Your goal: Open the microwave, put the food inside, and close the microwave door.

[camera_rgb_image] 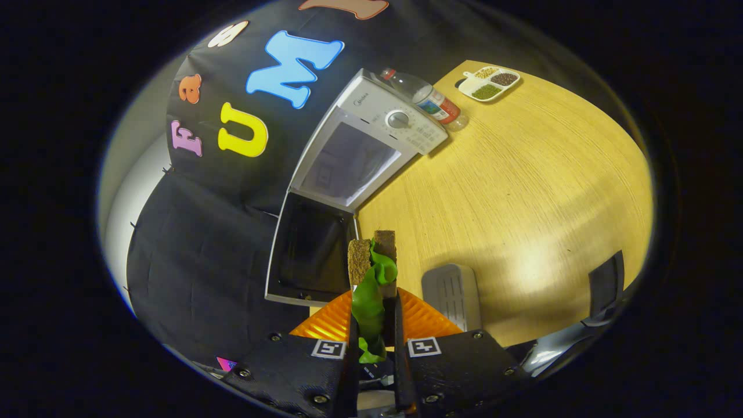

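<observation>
Green lettuce sandwich sits pinched in the gripper; carry it level toward frame centre, into the open microwave cavity.

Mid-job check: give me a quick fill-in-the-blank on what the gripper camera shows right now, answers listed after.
1. The microwave door stands ____.
2. The gripper is shut on the ____, two brown bread slices with green lettuce between.
3. The bottle lies on its side against the microwave's ____ panel.
4. The divided tray of beans sits at the far end of the ____.

Answers: open; sandwich; control; table
</observation>
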`<action>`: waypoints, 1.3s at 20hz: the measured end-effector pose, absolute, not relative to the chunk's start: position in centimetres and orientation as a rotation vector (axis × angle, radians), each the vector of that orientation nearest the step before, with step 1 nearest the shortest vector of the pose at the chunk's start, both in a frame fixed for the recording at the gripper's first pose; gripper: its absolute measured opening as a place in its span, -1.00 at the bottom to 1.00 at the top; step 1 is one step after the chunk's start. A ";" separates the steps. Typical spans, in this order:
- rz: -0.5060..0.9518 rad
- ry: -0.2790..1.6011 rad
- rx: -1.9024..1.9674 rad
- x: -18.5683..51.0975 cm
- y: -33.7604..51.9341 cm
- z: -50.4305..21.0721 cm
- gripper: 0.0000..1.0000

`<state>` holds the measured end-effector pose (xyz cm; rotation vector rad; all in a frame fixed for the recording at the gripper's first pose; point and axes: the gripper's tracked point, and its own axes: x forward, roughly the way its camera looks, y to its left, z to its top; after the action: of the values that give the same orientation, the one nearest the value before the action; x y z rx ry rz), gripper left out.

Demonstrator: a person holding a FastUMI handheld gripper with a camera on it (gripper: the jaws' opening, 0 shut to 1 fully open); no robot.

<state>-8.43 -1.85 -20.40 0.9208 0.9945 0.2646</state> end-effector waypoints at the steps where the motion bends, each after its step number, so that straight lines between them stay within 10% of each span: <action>1: 0.263 0.968 0.931 -7.6 -1.1 -20.0 -0.52; 26: 0.127 0.542 1.026 11.9 11.5 -23.9 -0.52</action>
<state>11.88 11.48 -23.91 1.0259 0.5415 0.1271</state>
